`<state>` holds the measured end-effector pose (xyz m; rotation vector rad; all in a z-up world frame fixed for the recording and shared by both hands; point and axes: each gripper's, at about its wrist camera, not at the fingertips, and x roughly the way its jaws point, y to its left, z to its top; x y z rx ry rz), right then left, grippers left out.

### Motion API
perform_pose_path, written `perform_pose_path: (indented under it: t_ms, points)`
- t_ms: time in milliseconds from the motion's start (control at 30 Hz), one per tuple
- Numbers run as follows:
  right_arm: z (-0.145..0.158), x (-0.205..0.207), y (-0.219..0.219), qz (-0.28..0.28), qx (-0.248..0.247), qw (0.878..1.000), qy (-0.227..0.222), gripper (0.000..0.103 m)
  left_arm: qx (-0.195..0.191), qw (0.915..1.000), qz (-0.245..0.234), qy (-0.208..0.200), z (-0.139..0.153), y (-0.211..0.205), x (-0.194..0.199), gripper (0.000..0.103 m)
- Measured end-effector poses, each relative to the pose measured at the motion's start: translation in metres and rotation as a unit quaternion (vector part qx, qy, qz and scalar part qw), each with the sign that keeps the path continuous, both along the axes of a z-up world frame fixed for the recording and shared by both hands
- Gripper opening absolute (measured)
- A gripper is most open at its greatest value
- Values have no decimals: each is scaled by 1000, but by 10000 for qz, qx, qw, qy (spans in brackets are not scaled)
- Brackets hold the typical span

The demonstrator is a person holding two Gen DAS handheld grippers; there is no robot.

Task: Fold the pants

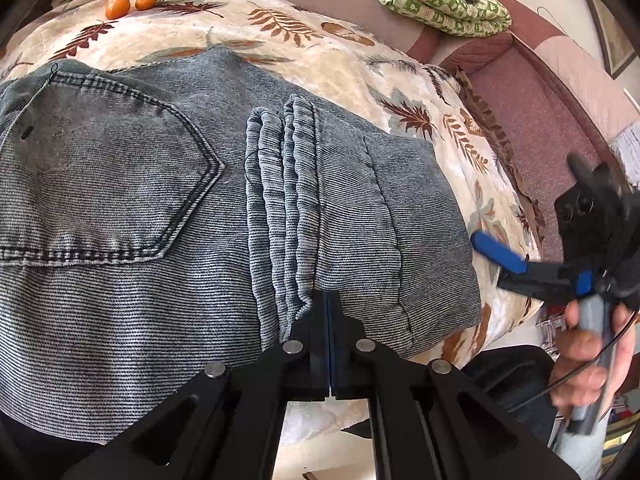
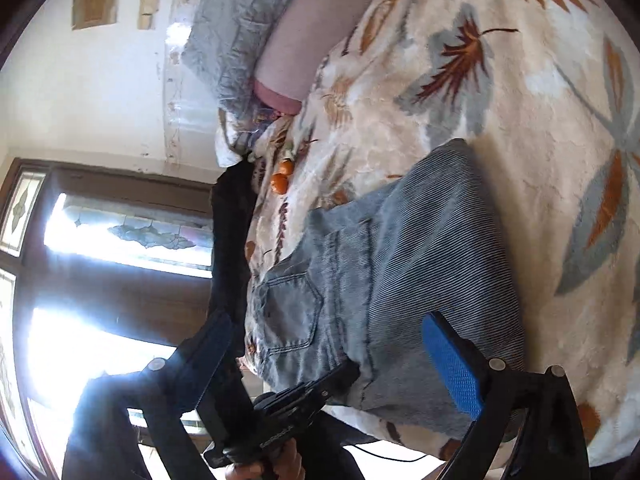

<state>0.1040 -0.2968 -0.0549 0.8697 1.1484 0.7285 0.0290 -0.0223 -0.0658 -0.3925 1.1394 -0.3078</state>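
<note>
My left tool (image 1: 329,300) is fully closed, tips at the near edge of the folded jeans (image 1: 168,208) by the elastic waistband (image 1: 280,216); can't tell if cloth is pinched. Right tool (image 2: 324,364) is wide open, empty, off to the jeans' side. Jeans lie on the leaf-print blanket (image 1: 344,68) on the bed, w/ two tangerines (image 1: 131,3) well beyond.

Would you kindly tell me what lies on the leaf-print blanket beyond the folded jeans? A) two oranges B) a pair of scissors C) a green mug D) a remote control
A: two small oranges sit side by side on the blanket past the far edge of the jeans; the right wrist view shows them too.
</note>
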Motion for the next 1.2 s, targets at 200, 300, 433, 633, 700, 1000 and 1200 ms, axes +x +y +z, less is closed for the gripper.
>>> perform_pose_path:
  t_ms: [200, 300, 433, 633, 700, 1000, 1200]
  points:
    - [-26, -2, -8, -61, 184, 9995, 230, 101, 156, 9998, -71, 70, 6, -4, 3, 2]
    - [-31, -2, -20, -293, 684, 9968, 298, 101, -90, 9999, -6, 95, 19, 3, 4, 16]
    - [-27, -7, -50, -885, 1208, 9887, 70, 101, 27, 9949, 505, -876, 69, 31, -11, 77]
    - [-24, -8, -58, -1112, 1243, 9858, 167, 102, 445, 9807, 1288, -1402, 93, 97, -7, 80]
    - [-22, -8, -58, -1050, 1163, 9875, 141, 102, 356, 9782, 1586, -1293, 83, 122, -6, 80]
    - [-29, -4, -30, -557, 282, 9978, 233, 102, 59, 9750, 1965, -1032, 32, 166, -19, 80]
    - [-21, -8, -22, -663, 115, 9977, -45, 102, 50, 9701, 1898, -1514, 49, 177, -36, 80]
